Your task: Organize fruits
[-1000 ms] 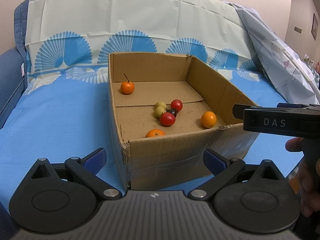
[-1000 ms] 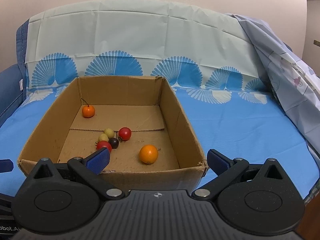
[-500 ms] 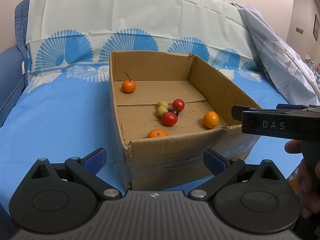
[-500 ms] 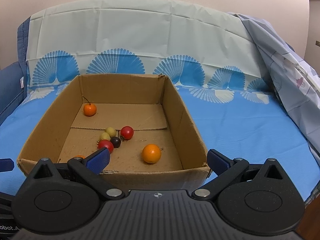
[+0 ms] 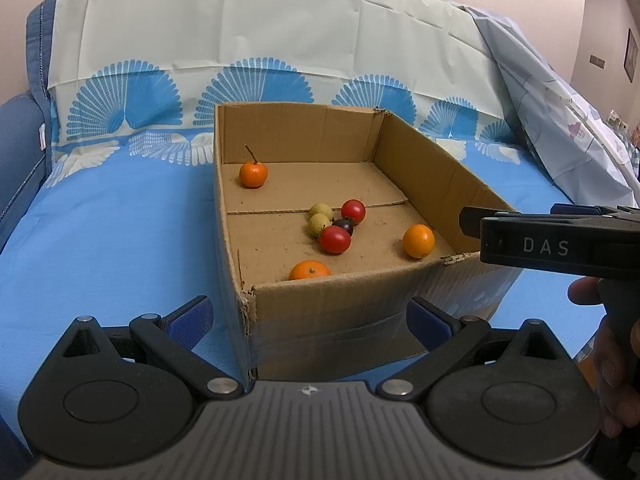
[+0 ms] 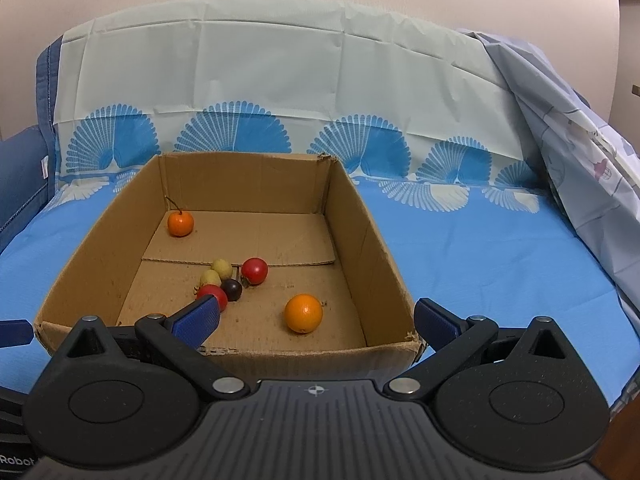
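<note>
An open cardboard box sits on a blue cloth. Inside lie a stemmed orange at the back left, an orange at the front right, and a third orange against the near wall. In the middle cluster two yellow-green fruits, two red fruits and a dark purple one. My left gripper is open before the box's near wall. My right gripper is open over the near rim, empty.
A patterned sheet covers the upright backrest behind the box. A second draped sheet hangs at the right. A blue armrest rises at the left. A hand holds the right gripper's handle at the right edge of the left wrist view.
Both cameras have edged forward and up, so the box looks a little nearer and more of its floor shows. The fruits have not moved.
</note>
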`<action>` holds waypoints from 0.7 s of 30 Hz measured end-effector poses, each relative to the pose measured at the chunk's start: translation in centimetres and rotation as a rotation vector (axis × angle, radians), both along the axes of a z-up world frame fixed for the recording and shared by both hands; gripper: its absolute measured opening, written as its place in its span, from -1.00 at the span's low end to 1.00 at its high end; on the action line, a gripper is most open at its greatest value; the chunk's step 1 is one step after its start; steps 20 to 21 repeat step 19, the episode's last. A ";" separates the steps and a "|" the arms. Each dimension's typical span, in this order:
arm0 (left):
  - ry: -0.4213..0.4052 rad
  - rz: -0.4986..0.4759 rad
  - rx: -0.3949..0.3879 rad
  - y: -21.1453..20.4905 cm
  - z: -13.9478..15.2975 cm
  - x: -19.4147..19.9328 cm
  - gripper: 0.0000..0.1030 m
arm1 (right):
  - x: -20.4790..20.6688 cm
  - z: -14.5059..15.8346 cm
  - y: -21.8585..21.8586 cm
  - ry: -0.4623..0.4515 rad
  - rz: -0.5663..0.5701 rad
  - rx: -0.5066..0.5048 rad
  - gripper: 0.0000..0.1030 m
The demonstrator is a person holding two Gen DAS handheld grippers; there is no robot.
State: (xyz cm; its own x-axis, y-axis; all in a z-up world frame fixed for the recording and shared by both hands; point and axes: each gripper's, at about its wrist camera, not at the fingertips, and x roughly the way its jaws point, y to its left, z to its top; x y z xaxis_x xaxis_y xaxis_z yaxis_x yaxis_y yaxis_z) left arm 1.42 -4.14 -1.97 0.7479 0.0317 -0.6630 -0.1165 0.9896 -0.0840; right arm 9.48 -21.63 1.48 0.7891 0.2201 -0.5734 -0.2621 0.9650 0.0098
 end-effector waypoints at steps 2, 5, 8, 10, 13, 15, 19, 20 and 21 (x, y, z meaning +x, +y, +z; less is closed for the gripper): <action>-0.002 -0.001 -0.002 0.0 0.0 0.0 0.99 | 0.1 0.0 -0.1 -0.002 -0.001 0.003 0.99; -0.007 -0.002 -0.007 0.1 0.0 0.1 0.99 | 0.1 0.1 -0.1 -0.008 -0.002 0.008 0.99; -0.015 -0.001 -0.011 0.1 0.1 0.1 0.99 | 0.2 0.3 -0.3 -0.014 -0.008 0.020 0.99; -0.017 0.000 -0.014 0.1 0.2 0.2 0.99 | 0.3 0.4 -0.5 -0.014 -0.015 0.035 0.99; -0.024 0.000 -0.016 0.2 0.2 0.3 0.99 | 0.6 0.7 -1.2 -0.012 -0.029 0.075 0.99; -0.041 -0.007 -0.011 0.1 0.3 0.2 0.99 | 1.0 1.2 -2.0 -0.038 -0.044 0.088 0.99; -0.090 -0.017 -0.009 0.3 0.8 -0.1 1.00 | 2.5 3.7 -5.8 -0.256 -0.226 0.089 0.99; -0.090 -0.017 -0.009 0.3 0.8 -0.1 1.00 | 2.5 3.7 -5.8 -0.256 -0.226 0.089 0.99; -0.090 -0.017 -0.009 0.3 0.8 -0.1 1.00 | 2.5 3.7 -5.8 -0.256 -0.226 0.089 0.99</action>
